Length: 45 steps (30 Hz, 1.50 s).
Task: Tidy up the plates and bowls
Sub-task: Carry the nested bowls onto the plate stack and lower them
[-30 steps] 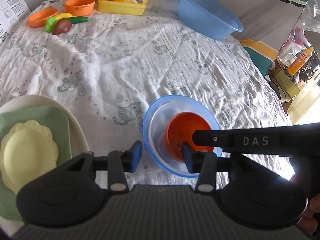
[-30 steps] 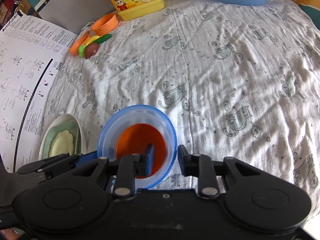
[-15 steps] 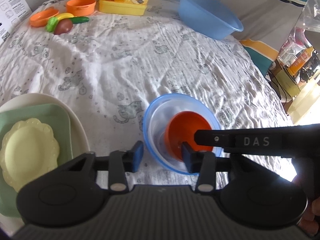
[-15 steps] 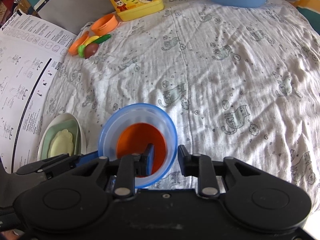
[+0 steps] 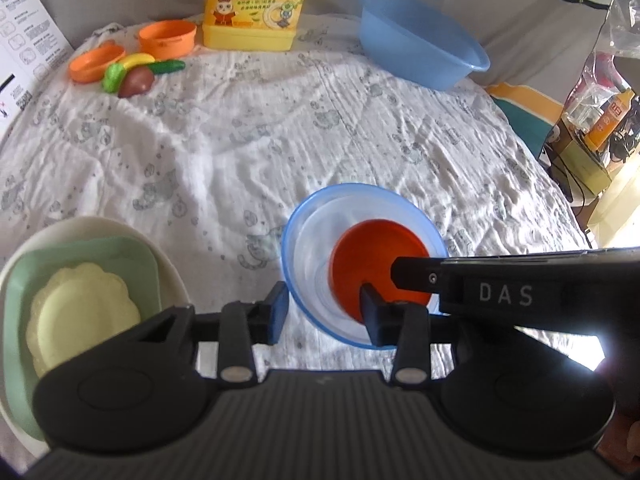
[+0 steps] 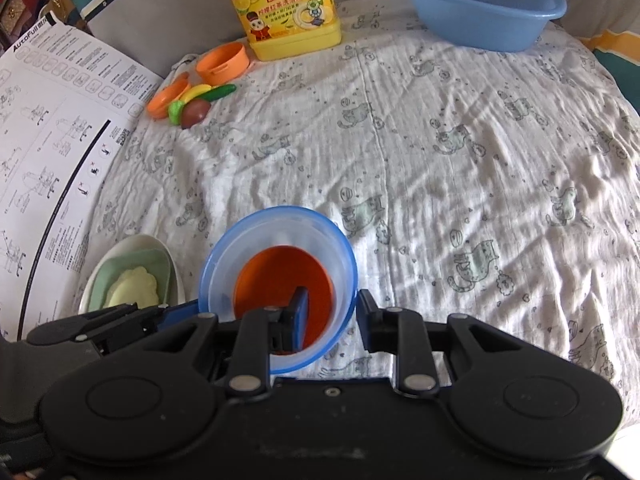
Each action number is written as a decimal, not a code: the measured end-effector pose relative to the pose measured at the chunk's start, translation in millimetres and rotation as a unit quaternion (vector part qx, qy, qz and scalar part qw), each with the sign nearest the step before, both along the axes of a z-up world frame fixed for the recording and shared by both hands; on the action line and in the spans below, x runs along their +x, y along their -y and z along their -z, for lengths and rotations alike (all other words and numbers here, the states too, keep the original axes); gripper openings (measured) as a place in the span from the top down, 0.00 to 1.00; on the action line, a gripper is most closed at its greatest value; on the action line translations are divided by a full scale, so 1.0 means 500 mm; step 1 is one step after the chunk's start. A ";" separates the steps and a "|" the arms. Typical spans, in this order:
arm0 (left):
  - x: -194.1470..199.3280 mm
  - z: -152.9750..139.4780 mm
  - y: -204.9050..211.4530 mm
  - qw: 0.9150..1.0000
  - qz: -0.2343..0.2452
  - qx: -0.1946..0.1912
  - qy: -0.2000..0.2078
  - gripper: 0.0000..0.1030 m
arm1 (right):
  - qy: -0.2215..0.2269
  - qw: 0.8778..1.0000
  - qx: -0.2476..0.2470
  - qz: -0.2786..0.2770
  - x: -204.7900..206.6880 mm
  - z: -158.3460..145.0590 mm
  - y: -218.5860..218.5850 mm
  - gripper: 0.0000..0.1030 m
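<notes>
Cloth (image 6: pixel 460 152): white, cat print, wrinkled, covers the table.
Basin (image 6: pixel 480 4): blue, far edge.
Bottle (image 6: pixel 284 4): yellow, far edge, beside toy food (image 6: pixel 192 100).
Plates (image 5: pixel 80 304): white, green and yellow, stacked, near left.
Bowl (image 5: pixel 312 248): clear, blue rim, on cloth; orange bowl (image 5: pixel 376 256) nested inside.
Left gripper (image 5: pixel 322 312): jaws apart, straddling the bowl's near rim.
Right gripper (image 6: pixel 332 320): jaws apart across the bowl's right wall, one finger (image 6: pixel 298 316) inside, not clamped.
</notes>
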<state>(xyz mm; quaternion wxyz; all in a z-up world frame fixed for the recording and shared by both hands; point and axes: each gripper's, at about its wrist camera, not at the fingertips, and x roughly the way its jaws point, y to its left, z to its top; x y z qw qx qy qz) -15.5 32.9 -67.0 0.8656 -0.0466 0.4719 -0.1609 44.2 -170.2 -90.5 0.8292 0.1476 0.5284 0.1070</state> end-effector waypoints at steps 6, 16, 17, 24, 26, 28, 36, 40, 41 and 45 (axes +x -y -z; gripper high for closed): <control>0.000 -0.038 -0.035 1.000 -0.018 0.001 0.020 0.63 | 0.010 1.000 0.014 -0.003 0.015 -0.030 -0.024 0.75; -0.007 -0.096 -0.176 0.997 -0.075 0.001 0.034 0.63 | 0.025 0.997 0.047 -0.051 0.042 -0.086 -0.140 0.75; -0.010 -0.099 -0.188 0.996 -0.079 0.003 0.035 0.63 | 0.027 0.997 0.046 -0.060 0.043 -0.091 -0.156 0.75; -0.033 -0.096 -0.285 0.994 -0.107 0.002 0.021 0.63 | 0.013 0.993 0.052 -0.105 0.044 -0.096 -0.258 0.75; -0.041 -0.090 -0.304 0.994 -0.111 0.002 0.017 0.63 | 0.006 0.992 0.053 -0.114 0.043 -0.092 -0.279 0.75; -0.049 -0.082 -0.320 0.994 -0.113 0.002 0.011 0.63 | -0.002 0.991 0.053 -0.122 0.042 -0.084 -0.299 0.74; -0.057 -0.043 -0.348 0.994 -0.109 0.002 -0.016 0.63 | -0.033 0.989 0.047 -0.135 0.030 -0.052 -0.336 0.74; -0.054 -0.031 -0.353 0.994 -0.107 0.001 -0.024 0.62 | -0.044 0.989 0.046 -0.136 0.032 -0.039 -0.341 0.74; -0.053 -0.028 -0.354 0.994 -0.107 0.001 -0.026 0.62 | -0.046 0.988 0.045 -0.137 0.033 -0.037 -0.342 0.74; -0.049 -0.018 -0.358 0.994 -0.107 0.001 -0.034 0.61 | -0.053 0.987 0.048 -0.141 0.033 -0.035 -0.347 0.73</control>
